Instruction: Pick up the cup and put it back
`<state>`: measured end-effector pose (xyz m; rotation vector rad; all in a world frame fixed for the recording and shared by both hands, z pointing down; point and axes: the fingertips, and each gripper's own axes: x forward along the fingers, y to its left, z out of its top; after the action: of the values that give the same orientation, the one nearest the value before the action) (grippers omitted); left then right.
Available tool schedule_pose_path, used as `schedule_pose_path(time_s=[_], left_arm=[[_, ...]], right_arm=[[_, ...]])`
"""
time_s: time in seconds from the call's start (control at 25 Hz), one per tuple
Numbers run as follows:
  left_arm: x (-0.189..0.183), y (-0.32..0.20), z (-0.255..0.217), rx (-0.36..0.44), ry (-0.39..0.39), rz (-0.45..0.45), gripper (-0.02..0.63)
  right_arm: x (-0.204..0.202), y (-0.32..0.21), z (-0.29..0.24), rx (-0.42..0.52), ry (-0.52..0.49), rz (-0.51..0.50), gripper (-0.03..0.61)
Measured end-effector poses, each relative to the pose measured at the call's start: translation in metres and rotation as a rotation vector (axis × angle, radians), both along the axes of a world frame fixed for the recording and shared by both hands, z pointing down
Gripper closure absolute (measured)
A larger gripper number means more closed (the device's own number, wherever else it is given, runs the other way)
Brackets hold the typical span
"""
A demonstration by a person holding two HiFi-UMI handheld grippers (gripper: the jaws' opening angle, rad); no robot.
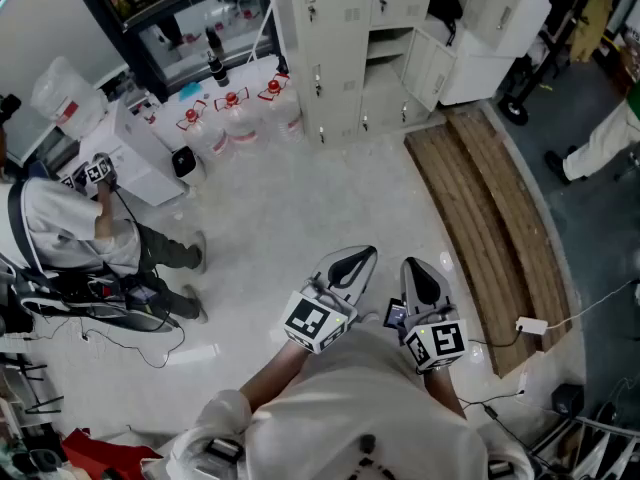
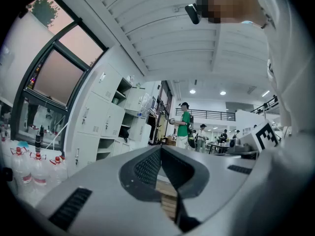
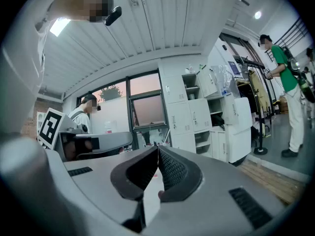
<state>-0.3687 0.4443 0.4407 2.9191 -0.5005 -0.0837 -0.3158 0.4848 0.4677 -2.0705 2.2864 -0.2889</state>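
Left tool (image 1: 362, 257) and right tool (image 1: 412, 268) clenched, empty; no cup in view. Pickup seemingly not begun; next, find the cup.

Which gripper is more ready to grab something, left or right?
Neither wins yet. The left gripper and right gripper sit side by side near the person's chest, both shut and empty, aimed over the floor. Nothing to grab shows in any view.

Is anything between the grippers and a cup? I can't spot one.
No cup shows in any view, so nothing can be judged blocked. Left gripper and right gripper are shut and empty, held above the floor.
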Motion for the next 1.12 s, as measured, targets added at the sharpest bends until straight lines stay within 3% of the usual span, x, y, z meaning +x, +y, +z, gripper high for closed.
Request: schedule_pose_path(time_s=[0.48, 0.92, 1.12], left_arm=[[0.016, 0.026, -0.006, -0.008, -0.017, -0.008, 0.605], [0.021, 0.019, -0.012, 0.031, -0.038, -0.085, 0.605], [0.039, 0.017, -0.006, 0.027, -0.038, -0.079, 0.604]], right_arm=[[0.022, 0.019, -0.003, -0.012, -0.022, -0.014, 0.554], [0.049, 0.018, -0.011, 0.069, -0.063, -0.031, 0.552], [0.061, 0.02, -0.001, 0.028, 0.027, -0.026, 0.552]])
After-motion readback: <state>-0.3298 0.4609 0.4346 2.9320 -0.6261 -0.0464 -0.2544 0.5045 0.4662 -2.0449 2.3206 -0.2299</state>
